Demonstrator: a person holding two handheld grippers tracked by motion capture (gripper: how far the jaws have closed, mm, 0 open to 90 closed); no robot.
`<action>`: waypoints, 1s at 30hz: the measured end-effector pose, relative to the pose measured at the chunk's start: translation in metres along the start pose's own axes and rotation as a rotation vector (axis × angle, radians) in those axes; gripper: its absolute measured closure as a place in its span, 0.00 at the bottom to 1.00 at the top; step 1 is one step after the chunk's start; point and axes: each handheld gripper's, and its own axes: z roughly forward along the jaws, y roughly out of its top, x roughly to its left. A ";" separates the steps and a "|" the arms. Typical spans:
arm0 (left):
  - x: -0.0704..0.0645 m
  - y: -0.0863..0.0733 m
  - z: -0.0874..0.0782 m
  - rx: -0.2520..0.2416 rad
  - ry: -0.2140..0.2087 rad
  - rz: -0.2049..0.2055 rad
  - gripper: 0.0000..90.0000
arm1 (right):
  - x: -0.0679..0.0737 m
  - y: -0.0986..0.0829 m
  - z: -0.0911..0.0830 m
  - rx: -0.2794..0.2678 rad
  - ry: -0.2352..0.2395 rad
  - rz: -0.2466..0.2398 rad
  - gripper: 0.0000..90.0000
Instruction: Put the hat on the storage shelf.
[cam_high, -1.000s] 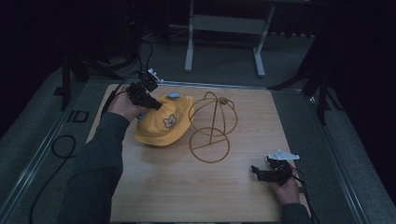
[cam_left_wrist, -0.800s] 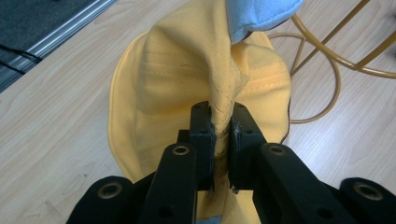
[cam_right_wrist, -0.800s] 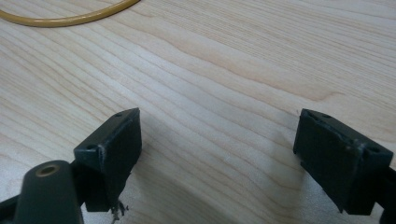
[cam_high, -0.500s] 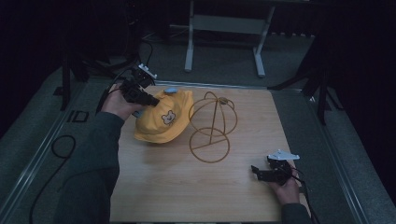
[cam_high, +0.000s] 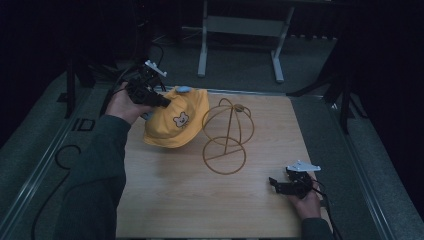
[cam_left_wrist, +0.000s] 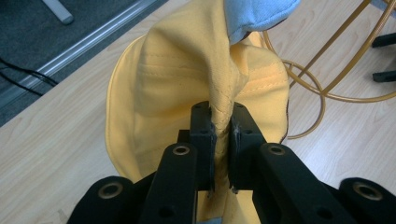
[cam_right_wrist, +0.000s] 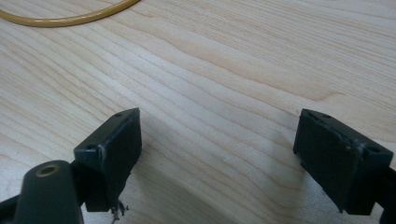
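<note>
A yellow hat with a small bear patch and a pale blue lining hangs lifted off the table's left rear. My left gripper is shut on its brim; in the left gripper view the yellow hat is pinched in a fold between the jaws of the left gripper. Just right of the hat stands a gold wire hat stand, its ring base on the wood. The wire hat stand lies beyond the hat. My right gripper rests open near the front right edge, the right gripper holding nothing.
The wooden table has a metal rail along its left side. A grey metal frame stands on the floor behind the table. Black cables trail on the floor at left. A curve of the stand's ring lies ahead of the right gripper.
My left gripper has risen and drawn back to the left with the hat's brim, lifting the hat off the table. The right gripper has stayed put.
</note>
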 end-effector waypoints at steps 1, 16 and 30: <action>0.000 0.001 -0.001 0.001 0.001 0.003 0.91 | 0.000 0.000 0.000 0.000 0.000 0.002 0.17; -0.002 0.006 -0.006 -0.031 0.001 0.001 0.91 | 0.000 0.000 0.000 -0.001 0.000 0.000 0.17; -0.001 0.006 -0.011 -0.055 0.000 -0.008 0.91 | 0.000 0.000 0.000 -0.001 0.000 0.001 0.17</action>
